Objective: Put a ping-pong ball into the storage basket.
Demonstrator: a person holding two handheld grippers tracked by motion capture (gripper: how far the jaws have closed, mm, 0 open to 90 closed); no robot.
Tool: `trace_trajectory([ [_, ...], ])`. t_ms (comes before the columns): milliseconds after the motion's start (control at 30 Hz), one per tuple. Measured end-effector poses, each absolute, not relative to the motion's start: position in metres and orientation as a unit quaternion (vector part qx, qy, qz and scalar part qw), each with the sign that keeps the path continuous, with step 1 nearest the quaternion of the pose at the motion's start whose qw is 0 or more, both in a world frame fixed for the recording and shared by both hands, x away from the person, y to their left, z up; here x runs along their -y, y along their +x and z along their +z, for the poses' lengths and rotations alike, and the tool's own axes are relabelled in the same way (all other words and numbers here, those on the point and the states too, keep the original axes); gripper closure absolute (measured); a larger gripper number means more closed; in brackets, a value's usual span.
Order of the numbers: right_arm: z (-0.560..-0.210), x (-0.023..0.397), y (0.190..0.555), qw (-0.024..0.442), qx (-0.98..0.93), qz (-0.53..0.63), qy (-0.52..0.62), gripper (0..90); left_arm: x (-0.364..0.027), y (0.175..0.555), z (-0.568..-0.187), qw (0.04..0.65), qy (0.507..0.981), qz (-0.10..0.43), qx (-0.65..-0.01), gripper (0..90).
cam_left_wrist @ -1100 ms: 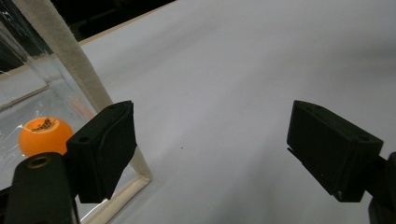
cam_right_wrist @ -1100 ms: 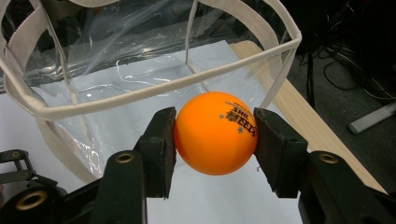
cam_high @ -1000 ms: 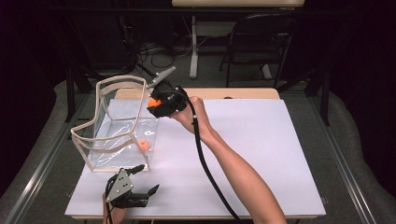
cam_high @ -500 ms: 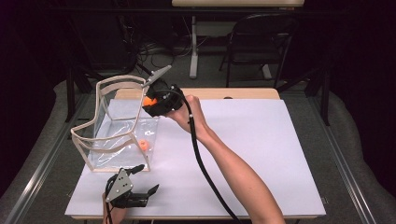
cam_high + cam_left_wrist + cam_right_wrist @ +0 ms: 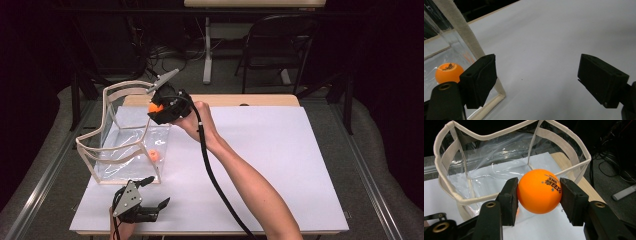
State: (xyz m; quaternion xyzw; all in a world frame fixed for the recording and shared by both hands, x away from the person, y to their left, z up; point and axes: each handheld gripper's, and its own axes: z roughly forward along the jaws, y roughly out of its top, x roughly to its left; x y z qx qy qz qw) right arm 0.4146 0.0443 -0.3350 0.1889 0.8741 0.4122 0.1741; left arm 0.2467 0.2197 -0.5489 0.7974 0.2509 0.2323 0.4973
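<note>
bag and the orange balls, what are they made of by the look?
Bag: clear flexible film, probably vinyl; it wrinkles and glints. Edges bound in off-white woven-looking tape. Ball clamped in the right gripper: smooth matte orange shell with printed logo, likely a plastic table-tennis ball. Second ball inside the bag looks the same.

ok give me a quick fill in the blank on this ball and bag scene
1. The right claw is shut on an ____ ping-pong ball.
2. It holds that ball above the open top of a clear ____ with cream trim.
3. A second ball lies ____ that bag.
4. The left claw has its jaws ____, nothing between them.

Missing words: orange; bag; inside; open
</note>
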Motion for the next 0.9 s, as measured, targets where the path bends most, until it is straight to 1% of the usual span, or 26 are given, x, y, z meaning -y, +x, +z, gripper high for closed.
trace_trajectory([
  [900, -0.334, -0.062, 0.411, 0.175, -0.873, 0.419, 0.175, 51.1, -0.220, 0.246, -0.549, 0.499, 0.797, 0.231, -0.249, 15.8],
])
